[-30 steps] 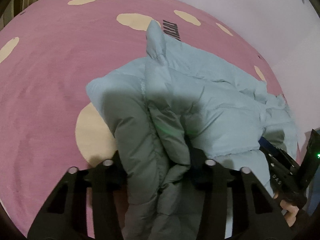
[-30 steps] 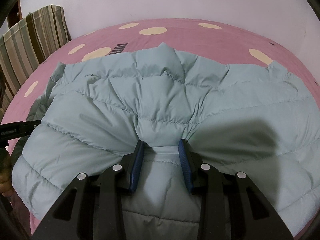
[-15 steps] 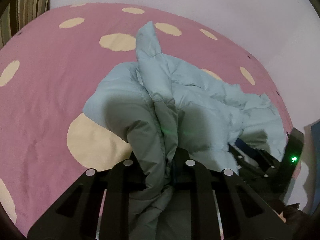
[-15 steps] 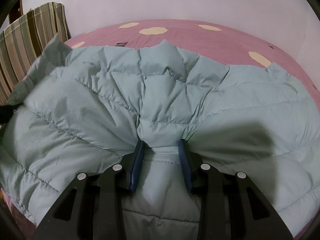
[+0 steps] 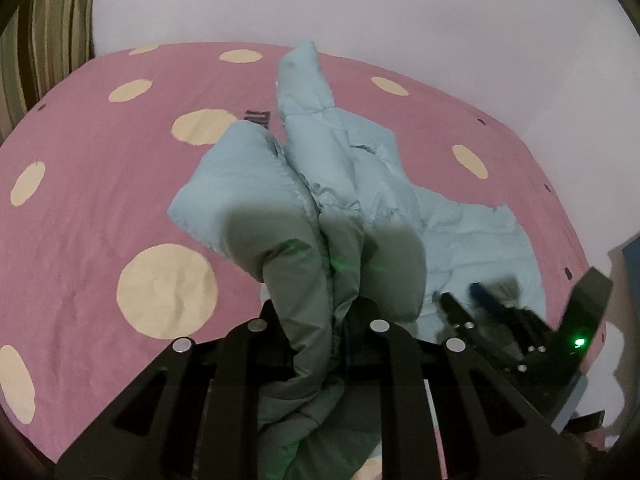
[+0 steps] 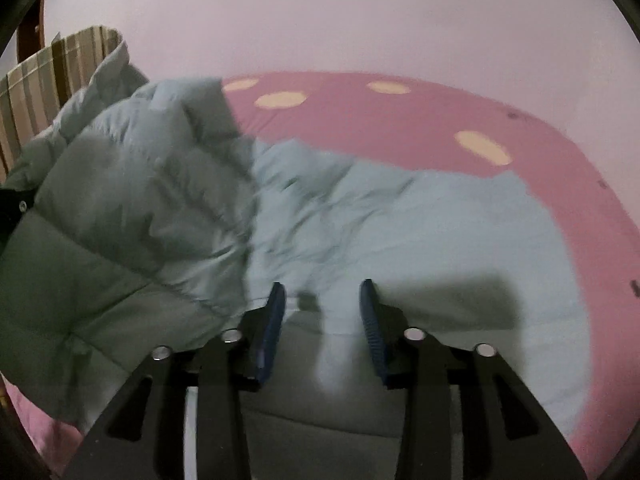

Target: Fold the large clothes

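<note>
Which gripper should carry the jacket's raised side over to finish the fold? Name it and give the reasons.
Left. The left gripper is shut on a bunched fold of the jacket, holding it above the bedspread. The right gripper has its jaws opening, pads clear of the fabric, so it holds nothing.

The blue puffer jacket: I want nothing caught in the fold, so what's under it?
Under the jacket only the pink spotted bedsheet shows, around its edges. Whatever lies beneath the padding itself is covered.

place: home bedroom | evidence: bed with pink polka-dot sheet (image 5: 100, 184) | plain wall (image 5: 360, 8) | striped cushion (image 5: 44, 64)
</note>
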The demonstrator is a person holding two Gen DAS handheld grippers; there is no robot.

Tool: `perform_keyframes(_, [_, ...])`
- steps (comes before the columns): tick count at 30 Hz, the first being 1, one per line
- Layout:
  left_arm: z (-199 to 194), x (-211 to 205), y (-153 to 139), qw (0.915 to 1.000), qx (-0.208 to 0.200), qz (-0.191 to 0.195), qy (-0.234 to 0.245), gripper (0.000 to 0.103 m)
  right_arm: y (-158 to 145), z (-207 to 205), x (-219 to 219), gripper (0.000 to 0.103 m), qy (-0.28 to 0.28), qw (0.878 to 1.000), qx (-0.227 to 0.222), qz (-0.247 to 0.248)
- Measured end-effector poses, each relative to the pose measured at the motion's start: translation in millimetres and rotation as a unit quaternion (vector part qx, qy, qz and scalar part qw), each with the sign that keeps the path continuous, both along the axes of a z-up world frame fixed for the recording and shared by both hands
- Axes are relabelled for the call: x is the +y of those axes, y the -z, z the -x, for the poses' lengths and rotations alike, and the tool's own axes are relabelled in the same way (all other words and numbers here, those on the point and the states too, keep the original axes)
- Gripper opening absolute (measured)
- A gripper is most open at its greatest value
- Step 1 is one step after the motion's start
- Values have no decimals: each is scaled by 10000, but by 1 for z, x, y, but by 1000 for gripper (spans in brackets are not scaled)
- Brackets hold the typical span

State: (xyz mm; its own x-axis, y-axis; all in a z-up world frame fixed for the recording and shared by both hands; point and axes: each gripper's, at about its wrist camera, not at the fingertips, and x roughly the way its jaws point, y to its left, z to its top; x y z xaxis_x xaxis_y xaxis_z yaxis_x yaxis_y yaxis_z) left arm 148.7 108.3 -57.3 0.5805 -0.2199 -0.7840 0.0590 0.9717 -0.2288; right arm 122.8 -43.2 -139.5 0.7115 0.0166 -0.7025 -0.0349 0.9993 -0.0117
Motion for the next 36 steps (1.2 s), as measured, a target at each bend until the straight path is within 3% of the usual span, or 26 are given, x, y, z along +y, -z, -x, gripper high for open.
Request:
perform_keyframes(4, [4, -26, -11, 9998, -103, -79, 155, 16, -17, 11, -36, 51, 315, 9992, -200, 162])
perform_keyframes(10, [2, -79, -14, 9981, -187, -379, 444, 16, -22, 29, -98, 51, 824, 9964, -116, 185])
perform_keyframes(18, [-8, -148, 14, 9937, -12, -787, 794, 16, -10, 47, -164, 51, 1358, 9907, 48, -39])
perform_keyframes(28, [-5, -205, 46, 9894, 164, -1011, 1033, 17, 2, 57, -197, 51, 1530, 9878, 189, -204])
perform_keyframes(32, [-5, -207, 46, 9912, 144, -865, 990, 28, 4, 59, -203, 51, 1567, 9870, 221, -295])
perform_keyframes(36, [2, -212, 40, 9915, 79, -728, 1079, 49, 0, 65, -204, 51, 1609, 9863, 185, -306])
